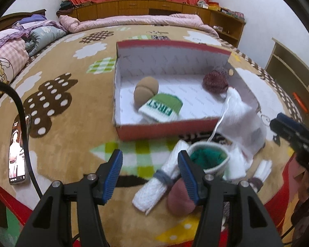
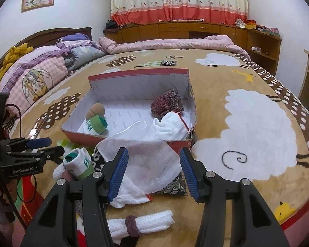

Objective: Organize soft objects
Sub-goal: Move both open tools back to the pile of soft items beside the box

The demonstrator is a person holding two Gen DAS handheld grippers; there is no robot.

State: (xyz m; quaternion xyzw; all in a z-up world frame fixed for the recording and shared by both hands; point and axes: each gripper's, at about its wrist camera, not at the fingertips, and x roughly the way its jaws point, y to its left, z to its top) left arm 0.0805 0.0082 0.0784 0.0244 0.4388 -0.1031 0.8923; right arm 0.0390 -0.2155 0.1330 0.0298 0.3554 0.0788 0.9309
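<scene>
Here we see the shoebox (image 1: 166, 130), red outside and white inside, lying open on the bed with its long axis running across the left wrist view. Inside it, a tan rolled sock (image 1: 145, 91) sits at the left beside a green-and-white rolled sock (image 1: 161, 108) lying on its side, whose white cuff reads "FIRST" upside down; a maroon knitted bundle (image 1: 215, 81) rests in the far right corner. A white mesh bag (image 2: 146, 158) with a drawstring drapes over the box's near right edge onto the blanket (image 2: 257, 123), a plush tan cover patterned with sheep and dotted clouds. Nearer us, in front of the box, lie a green-and-white sock roll (image 1: 209, 159) with its open end upward, a white ribbed roll (image 1: 157, 185) banded in grey lying diagonally, and a mauve sock (image 1: 180, 198). The left gripper (image 1: 151, 177) hangs wide open, holding nothing, its right finger touching or just over these socks. The right gripper (image 2: 154, 175) is likewise spread wide and empty above the mesh bag. A phone (image 1: 17, 154) lies lit at the left.
</scene>
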